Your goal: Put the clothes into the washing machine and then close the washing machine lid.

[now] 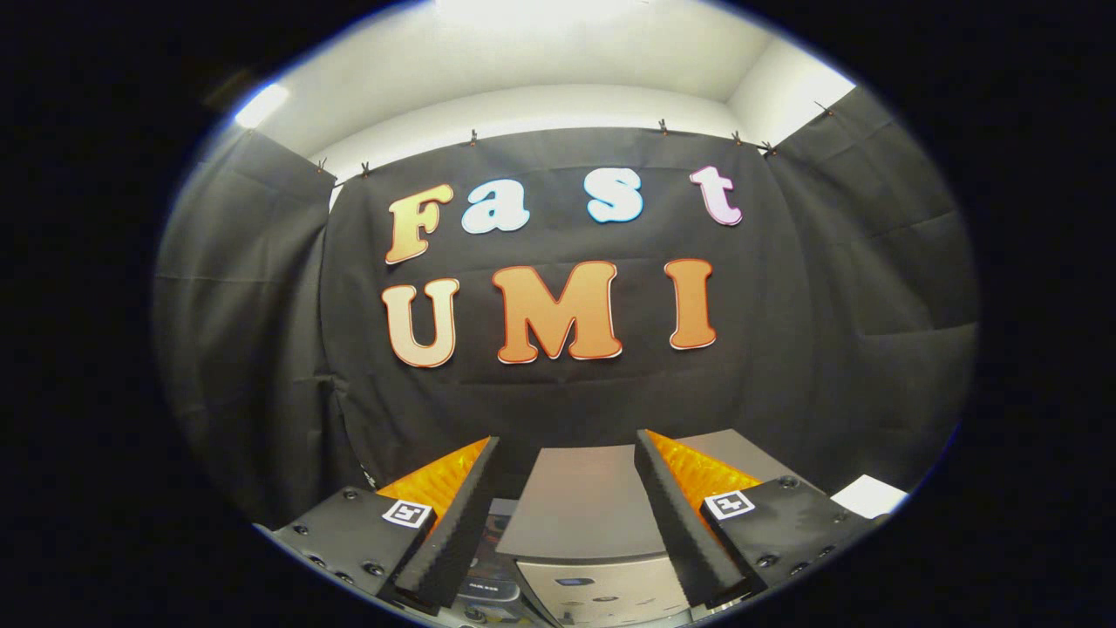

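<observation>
My gripper (pixel 567 449) is open, its two fingers spread wide with nothing between them. Between and just below the fingers lies the grey top of the washing machine (pixel 580 510), its flat lid (pixel 584 497) down. A lighter front panel (pixel 602 589) with small markings sits under the lid's near edge. Left of that panel, beside the left finger, a dark control strip (pixel 488 586) shows. No clothes are in sight.
Black cloth walls close the booth behind and on both sides of the machine. A white sheet or box corner (pixel 867 495) lies to the right of the right finger. White ceiling with lights is overhead.
</observation>
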Tool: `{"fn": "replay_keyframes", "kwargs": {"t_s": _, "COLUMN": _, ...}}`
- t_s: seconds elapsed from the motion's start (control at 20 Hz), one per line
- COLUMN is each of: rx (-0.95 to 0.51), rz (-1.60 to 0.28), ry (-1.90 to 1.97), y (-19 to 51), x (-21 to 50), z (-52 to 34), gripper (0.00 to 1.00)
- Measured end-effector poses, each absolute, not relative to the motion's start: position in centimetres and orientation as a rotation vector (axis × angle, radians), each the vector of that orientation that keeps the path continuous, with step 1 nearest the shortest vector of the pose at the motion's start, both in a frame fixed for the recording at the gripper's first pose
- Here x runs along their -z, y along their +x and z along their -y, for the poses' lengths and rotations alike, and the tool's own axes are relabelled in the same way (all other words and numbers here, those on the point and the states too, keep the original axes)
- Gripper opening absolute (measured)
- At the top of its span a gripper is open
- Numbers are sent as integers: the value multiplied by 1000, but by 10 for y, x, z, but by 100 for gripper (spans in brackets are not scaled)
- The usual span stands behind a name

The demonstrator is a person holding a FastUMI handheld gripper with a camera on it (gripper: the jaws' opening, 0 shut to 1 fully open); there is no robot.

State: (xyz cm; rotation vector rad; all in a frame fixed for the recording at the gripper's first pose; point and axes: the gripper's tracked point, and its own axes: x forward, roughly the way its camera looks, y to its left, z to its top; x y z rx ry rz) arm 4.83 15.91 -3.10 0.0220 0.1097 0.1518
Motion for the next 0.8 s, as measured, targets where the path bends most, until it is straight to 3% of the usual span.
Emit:
{"fn": "replay_keyframes", "kwargs": {"t_s": 0.55, "rx": 90, "rz": -74, "ry": 18, "y": -48, "x": 9, "z": -13, "gripper": 98}}
{"fn": "replay_keyframes", "kwargs": {"t_s": 0.8, "rx": 156, "rz": -69, "ry": -22, "y": -72, "x": 0, "z": 14, "gripper": 98}}
